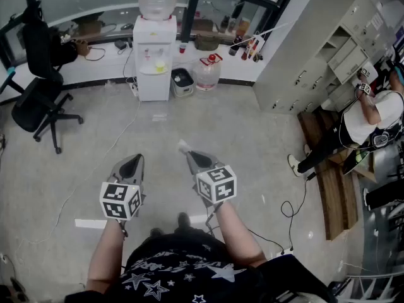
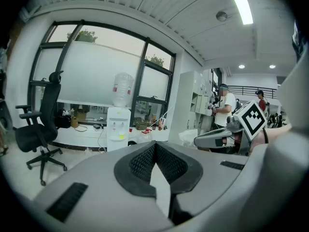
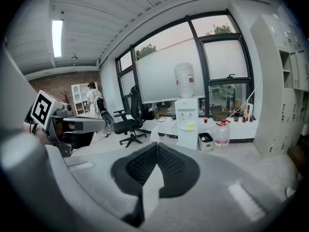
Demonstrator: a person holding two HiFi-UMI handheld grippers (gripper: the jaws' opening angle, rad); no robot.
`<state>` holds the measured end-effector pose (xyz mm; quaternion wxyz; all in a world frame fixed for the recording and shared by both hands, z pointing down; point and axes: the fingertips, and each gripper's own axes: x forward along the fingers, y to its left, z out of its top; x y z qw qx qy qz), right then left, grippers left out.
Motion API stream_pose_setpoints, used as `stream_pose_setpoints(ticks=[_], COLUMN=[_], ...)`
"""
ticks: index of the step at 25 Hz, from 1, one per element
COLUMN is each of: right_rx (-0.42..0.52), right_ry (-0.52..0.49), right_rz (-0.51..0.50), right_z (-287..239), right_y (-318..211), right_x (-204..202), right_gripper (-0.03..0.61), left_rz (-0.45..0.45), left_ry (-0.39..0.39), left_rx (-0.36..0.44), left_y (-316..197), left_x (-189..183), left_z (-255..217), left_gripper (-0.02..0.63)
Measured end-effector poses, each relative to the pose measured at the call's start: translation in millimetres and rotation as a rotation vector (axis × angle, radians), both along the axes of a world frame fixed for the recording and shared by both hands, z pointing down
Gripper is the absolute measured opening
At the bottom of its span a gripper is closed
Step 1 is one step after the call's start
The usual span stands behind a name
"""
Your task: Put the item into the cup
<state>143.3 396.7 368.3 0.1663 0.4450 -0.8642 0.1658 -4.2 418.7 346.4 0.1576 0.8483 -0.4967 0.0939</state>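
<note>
I stand on a grey floor with both grippers held out at waist height, pointing toward a water dispenser (image 1: 154, 55). My right gripper (image 1: 189, 154) is shut on a small, thin white item (image 1: 182, 146) that sticks out past its tips. The item shows in the left gripper view as a pale crumpled piece (image 2: 187, 137) at the right gripper's (image 2: 197, 140) nose, and faintly just beyond the jaws (image 3: 154, 135) in the right gripper view. My left gripper (image 1: 133, 163) is shut with nothing in it (image 2: 155, 145). No cup is near the grippers.
A black office chair (image 1: 39, 90) stands at the left. A large water jug (image 1: 207, 73) and a small bin (image 1: 182, 82) sit beside the dispenser. Grey lockers (image 1: 315, 49), wooden boards (image 1: 331, 175) and a seated person (image 1: 363, 122) are at the right. Cables (image 1: 293, 207) cross the floor.
</note>
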Motion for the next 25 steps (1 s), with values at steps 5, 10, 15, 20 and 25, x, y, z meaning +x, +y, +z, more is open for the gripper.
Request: stream_pose_setpoints(ticks=[5,10,15,20,25], right_rx=[-0.002,-0.007,-0.003,-0.011,-0.007], right_ry=[-0.006,0.004,-0.025,-0.03,-0.031], right_rz=[0.014,0.011,0.023,0.054,0.066], right_z=[-2.4,-2.6,-4.2,4.3,3.9], right_y=[5.2,18.6,32.6,46.5,45.1], right_x=[-7.0,-19.2,-38.0,-47.8,-44.9], right_gripper=[0.0,0.0,0.0,0.0,0.0], left_rz=[-0.016,-0.018,-0.013,0.014,0.039], left_ry=[-0.022,-0.004,0.005,0.009,-0.004], left_rx=[0.005,0.003,-0.009,-0.003,-0.005], left_y=[3.5,16.6,36.1,51.6,46.0], left_x=[-12.0,-27.2,-48.6,-65.1,-69.5], left_z=[-1.5,-3.1,-0.3,3.2,11.9], left_gripper=[-0.008,-0.008,-0.008,-0.008,-0.008])
